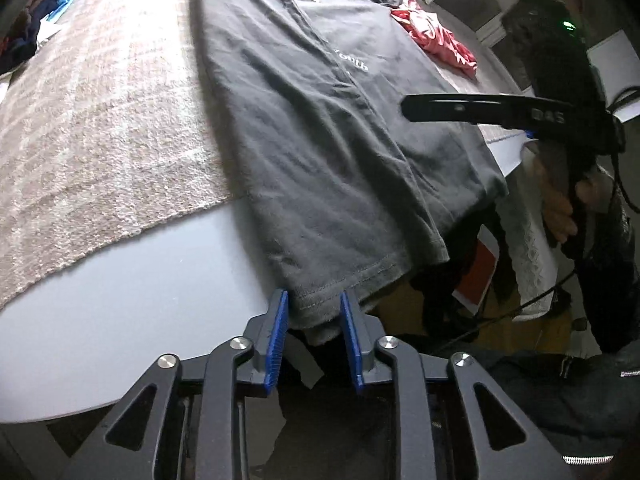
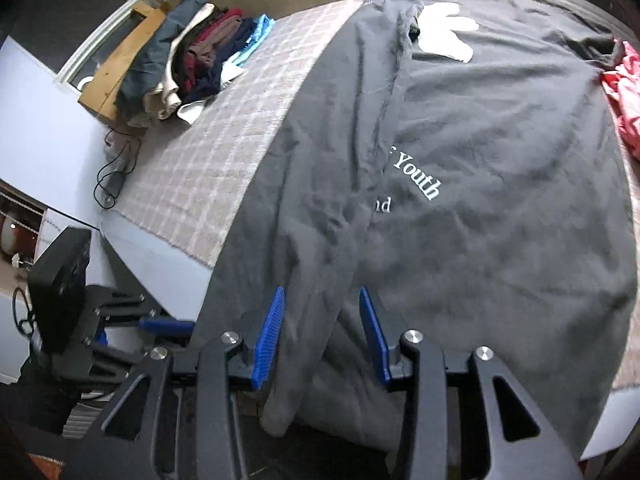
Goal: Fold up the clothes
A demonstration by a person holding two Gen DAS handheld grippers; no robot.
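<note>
T-shirt (image 2: pixel 500 208), dark grey, white "Youth" lettering; lies flat on beige checked towel (image 2: pixel 224 168) over white desk (image 1: pixel 132 300), long axis running from near edge to far edge, hem overhanging near edge. Left gripper (image 1: pixel 313 334): jaws part open, hem corner between them. Right gripper (image 2: pixel 322 334): jaws part open around folded side flap. Stacked clothes (image 2: pixel 192 60) at far left corner; red garment (image 2: pixel 624 100) at right edge.
</note>
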